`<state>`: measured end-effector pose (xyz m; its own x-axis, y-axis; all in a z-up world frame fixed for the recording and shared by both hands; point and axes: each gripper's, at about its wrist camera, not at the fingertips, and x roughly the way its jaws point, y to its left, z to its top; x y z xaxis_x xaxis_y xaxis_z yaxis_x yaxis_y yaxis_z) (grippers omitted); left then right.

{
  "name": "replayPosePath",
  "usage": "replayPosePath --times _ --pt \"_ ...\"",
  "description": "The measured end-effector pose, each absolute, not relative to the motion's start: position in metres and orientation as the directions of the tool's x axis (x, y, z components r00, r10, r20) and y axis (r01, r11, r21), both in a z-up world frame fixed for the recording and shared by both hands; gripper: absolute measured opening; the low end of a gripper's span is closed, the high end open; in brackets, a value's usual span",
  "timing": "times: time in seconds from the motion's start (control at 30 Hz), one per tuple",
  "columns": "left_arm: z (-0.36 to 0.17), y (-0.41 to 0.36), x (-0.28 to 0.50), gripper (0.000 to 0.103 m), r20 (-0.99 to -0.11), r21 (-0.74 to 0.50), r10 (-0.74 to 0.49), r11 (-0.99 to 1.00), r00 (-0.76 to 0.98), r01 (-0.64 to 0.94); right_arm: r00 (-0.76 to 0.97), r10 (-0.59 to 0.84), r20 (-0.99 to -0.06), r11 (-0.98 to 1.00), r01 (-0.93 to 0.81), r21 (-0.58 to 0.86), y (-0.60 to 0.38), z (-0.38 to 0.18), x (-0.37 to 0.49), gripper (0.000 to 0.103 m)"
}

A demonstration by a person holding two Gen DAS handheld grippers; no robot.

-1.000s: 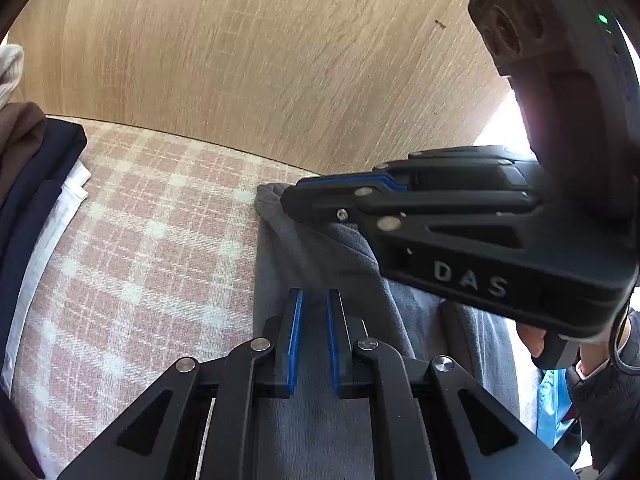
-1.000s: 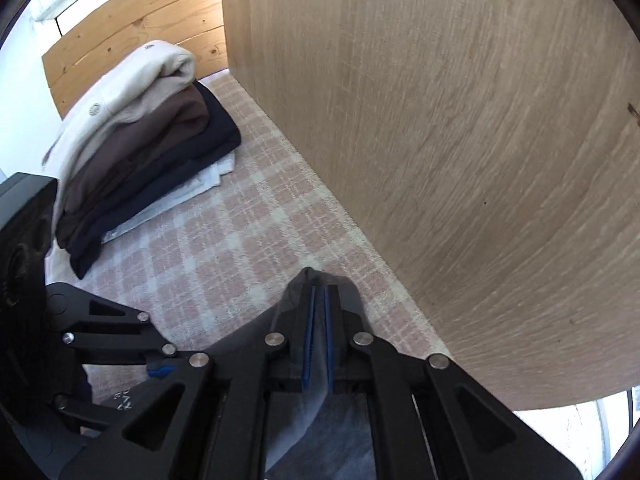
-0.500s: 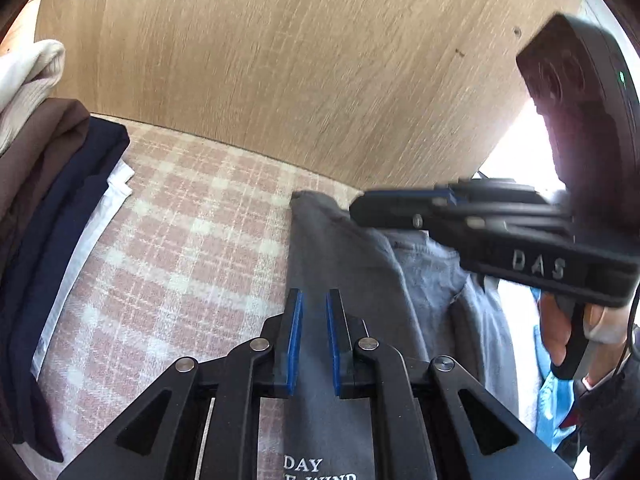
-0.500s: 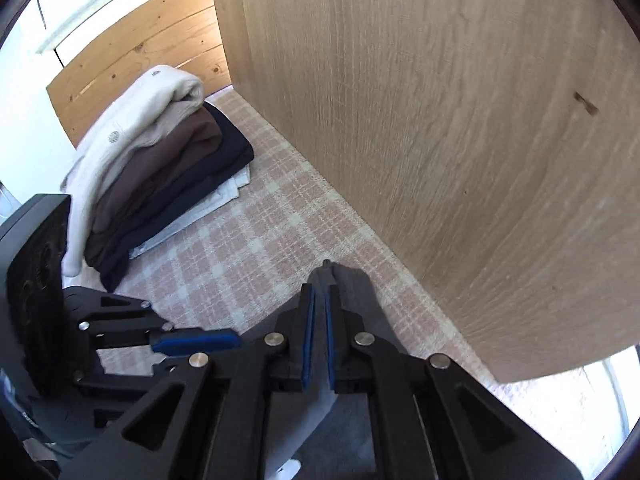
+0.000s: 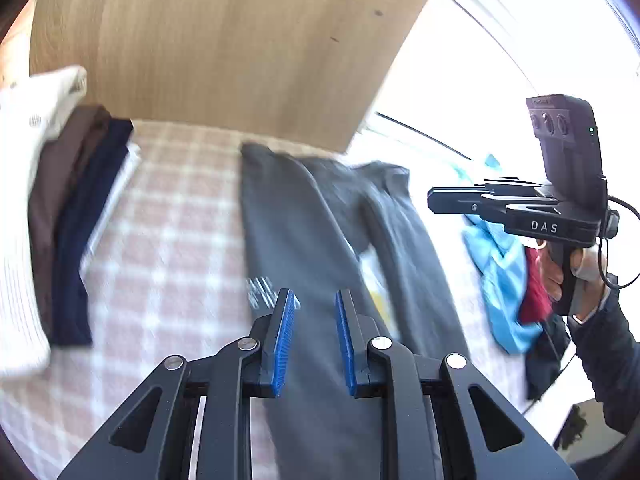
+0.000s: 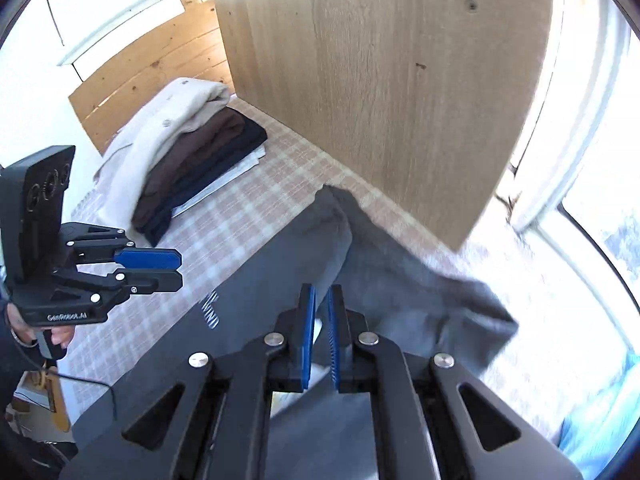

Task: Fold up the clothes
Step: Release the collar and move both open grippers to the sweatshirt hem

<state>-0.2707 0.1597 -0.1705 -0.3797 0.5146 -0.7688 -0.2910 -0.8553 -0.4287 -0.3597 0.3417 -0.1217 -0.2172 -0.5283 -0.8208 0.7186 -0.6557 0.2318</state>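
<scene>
The grey garment [image 5: 304,216] lies flat on the checked bedcover [image 5: 172,240], one side folded inward, its top edge near the wooden panel [image 5: 224,40]. The left gripper [image 5: 312,312] is opening above it with nothing between the pads; the right gripper [image 6: 320,312] is nearly closed and empty. Folded clothes [image 6: 188,152] are stacked left, and blue fabric [image 5: 500,272] lies right.

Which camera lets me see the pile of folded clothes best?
The right wrist view: the pile of folded clothes shows whole and sharp, cream on top, then brown, navy and white. The left wrist view catches the pile only at its left edge, blurred and cut off.
</scene>
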Motion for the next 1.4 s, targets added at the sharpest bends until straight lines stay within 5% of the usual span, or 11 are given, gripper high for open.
replayPosePath --times 0.2,0.3,0.53,0.6,0.67,0.87,1.13,1.4 --pt "-0.192 0.194 -0.182 0.019 -0.803 -0.471 0.564 -0.798 -0.192 -0.376 -0.06 -0.509 -0.859 -0.697 0.614 0.37 0.383 -0.17 -0.221 0.009" --pt "-0.203 0.199 -0.166 0.019 -0.811 -0.449 0.559 -0.785 -0.173 -0.427 -0.052 -0.42 -0.906 -0.729 0.614 0.302 0.367 -0.204 -0.171 0.009" --pt "-0.154 0.157 -0.08 0.019 -0.748 -0.474 0.634 -0.717 -0.195 -0.512 -0.284 -0.452 -0.846 -0.836 0.465 0.291 0.4 -0.144 -0.084 0.01" --pt "-0.15 0.133 -0.04 0.023 -0.712 -0.533 0.682 -0.68 -0.166 -0.504 -0.356 -0.481 -0.801 -0.848 0.421 0.322 0.416 -0.117 -0.041 0.017" --pt "-0.153 0.114 0.001 0.026 -0.688 -0.579 0.713 -0.65 -0.133 -0.493 -0.398 -0.501 -0.768 -0.854 0.374 0.363 0.43 -0.103 0.007 0.035" --pt "-0.192 0.093 0.093 0.034 -0.68 -0.642 0.73 -0.642 -0.076 -0.419 -0.436 -0.449 -0.78 -0.893 0.175 0.415 0.457 -0.135 0.127 0.043" --pt "-0.235 0.102 0.11 0.042 -0.797 -0.478 0.588 -0.756 -0.141 -0.448 -0.336 -0.341 -0.878 -0.94 0.128 0.316 0.455 -0.198 0.168 0.043" --pt "-0.255 0.116 0.096 0.044 -0.789 -0.495 0.602 -0.741 -0.123 -0.453 -0.327 -0.362 -0.873 -0.932 0.15 0.33 0.45 -0.201 0.163 0.043"
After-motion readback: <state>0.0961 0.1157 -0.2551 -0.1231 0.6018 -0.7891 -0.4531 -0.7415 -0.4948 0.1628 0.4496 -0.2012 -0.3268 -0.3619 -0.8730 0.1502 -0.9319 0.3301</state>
